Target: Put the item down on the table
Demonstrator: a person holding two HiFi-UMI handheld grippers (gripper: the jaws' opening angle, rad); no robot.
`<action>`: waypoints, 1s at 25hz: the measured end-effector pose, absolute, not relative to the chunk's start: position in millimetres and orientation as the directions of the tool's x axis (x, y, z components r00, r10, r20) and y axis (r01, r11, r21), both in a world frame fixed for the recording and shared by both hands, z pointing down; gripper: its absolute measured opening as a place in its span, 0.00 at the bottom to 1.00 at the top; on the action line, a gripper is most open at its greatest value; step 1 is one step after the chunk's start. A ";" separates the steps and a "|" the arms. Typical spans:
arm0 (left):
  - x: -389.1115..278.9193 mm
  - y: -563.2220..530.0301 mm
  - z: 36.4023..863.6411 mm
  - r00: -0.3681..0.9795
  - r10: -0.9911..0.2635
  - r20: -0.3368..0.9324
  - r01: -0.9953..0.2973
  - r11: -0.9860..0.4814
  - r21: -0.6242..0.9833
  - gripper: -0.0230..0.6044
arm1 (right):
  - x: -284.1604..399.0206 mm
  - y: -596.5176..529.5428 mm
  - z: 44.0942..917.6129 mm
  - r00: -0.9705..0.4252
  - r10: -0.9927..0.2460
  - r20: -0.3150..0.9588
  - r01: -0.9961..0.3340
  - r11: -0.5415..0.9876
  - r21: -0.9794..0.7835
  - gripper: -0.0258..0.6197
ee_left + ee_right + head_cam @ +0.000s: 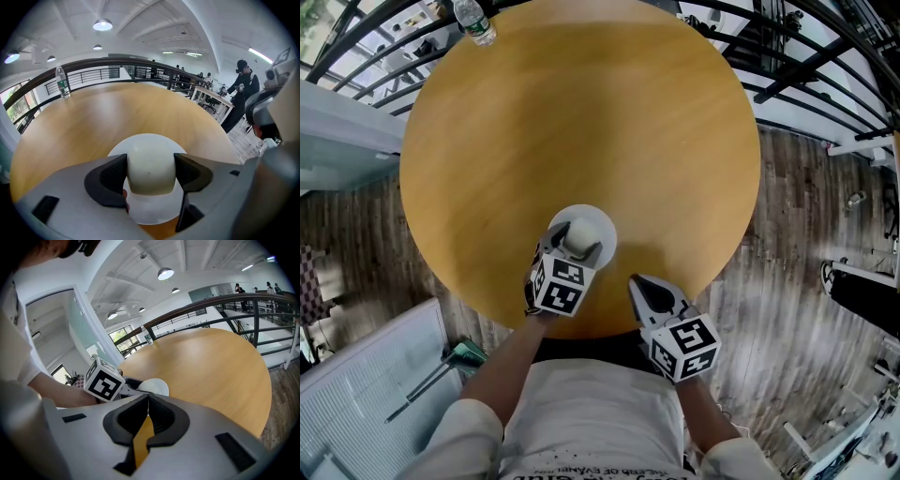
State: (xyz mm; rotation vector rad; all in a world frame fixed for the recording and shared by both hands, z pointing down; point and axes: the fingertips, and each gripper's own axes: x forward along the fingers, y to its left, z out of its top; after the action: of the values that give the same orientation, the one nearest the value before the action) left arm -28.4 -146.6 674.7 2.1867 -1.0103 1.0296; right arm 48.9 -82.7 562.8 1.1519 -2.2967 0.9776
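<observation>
While your left gripper (151,172) grasps a cream rounded item (150,164) over a round white plate (140,138), your right gripper (147,399) is clenched, empty; only gripper views show bystanders (241,89).

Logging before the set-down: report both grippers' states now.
Left gripper: closed on the cream rounded item.
Right gripper: closed, empty.
</observation>
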 end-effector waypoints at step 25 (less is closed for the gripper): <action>-29.0 -146.7 683.6 0.413 -0.389 0.824 -0.793 -0.599 0.115 0.55 | 45.3 -90.0 564.8 -0.599 -0.525 0.605 -0.800 0.423 -0.425 0.08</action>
State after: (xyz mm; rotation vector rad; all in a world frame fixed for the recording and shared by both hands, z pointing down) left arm -29.0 -146.7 683.6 2.1761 -1.0016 1.0782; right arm 45.3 -90.0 564.8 1.1323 -2.3016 0.9942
